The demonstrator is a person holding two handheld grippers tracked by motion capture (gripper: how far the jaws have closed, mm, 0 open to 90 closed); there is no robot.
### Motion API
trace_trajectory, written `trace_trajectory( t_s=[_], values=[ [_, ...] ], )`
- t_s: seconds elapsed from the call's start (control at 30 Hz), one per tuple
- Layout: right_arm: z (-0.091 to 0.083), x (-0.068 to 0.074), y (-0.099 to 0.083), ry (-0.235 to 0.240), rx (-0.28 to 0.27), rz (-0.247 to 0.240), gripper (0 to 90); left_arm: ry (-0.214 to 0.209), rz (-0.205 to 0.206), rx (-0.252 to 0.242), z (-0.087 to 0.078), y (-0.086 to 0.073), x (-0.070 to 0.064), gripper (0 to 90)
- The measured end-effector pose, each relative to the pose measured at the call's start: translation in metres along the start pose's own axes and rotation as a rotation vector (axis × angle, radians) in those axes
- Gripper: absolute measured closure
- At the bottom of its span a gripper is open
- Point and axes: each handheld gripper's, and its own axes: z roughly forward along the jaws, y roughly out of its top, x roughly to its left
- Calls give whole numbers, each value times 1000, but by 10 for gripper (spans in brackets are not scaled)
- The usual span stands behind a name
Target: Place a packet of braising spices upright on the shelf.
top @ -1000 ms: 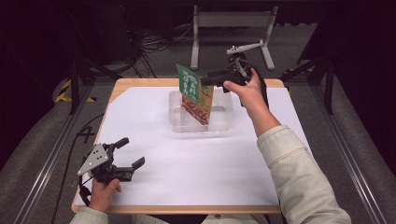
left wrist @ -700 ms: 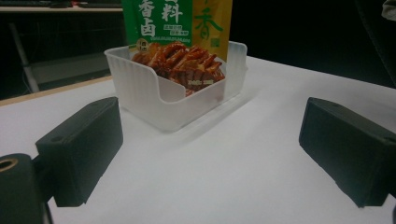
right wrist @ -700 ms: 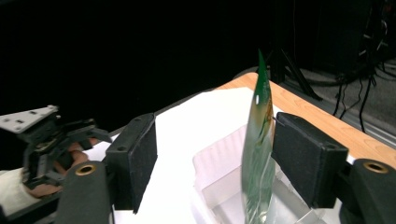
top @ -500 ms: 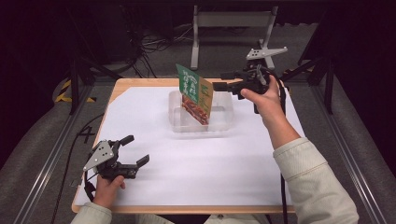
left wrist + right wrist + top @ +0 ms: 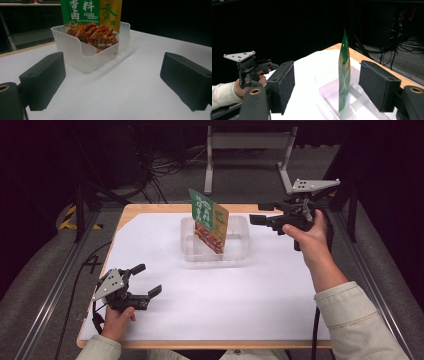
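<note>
Pouch (image 5: 209, 221) stands upright in tub (image 5: 235, 251) near table's far edge — propped by wall. Right gripper (image 5: 260, 219) released, just beside tub. Left gripper (image 5: 146, 280) open, idle at near-left corner.

The right gripper (image 5: 325, 87) had its two black jaws wide apart. Between them a thin green bag (image 5: 343, 75) stood up, edge-on, in a clear box (image 5: 352, 105) near the tabletop's wooden edge. Far off, a hand held the left gripper (image 5: 249, 67).
</note>
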Motion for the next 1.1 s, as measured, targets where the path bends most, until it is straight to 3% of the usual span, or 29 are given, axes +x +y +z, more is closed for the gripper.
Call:
trace_trajectory(
  t_s=[0.23, 0.47, 0.8, 1.1],
  values=[
    [-24, 7, -10, -36, -20, -18, 248, 10, 1, -4, -1, 0, 0, 69],
    [-41, 19, -24, -111, -32, -87, 228, 14, -1, -5, -2, 0, 0, 69],
    [-56, 38, -52, -160, -61, -155, 225, 20, -8, -13, -4, -1, -1, 69],
    [-65, 45, -80, -197, -104, -141, 225, 22, -1, -6, -7, 0, 0, 69]
  ],
)
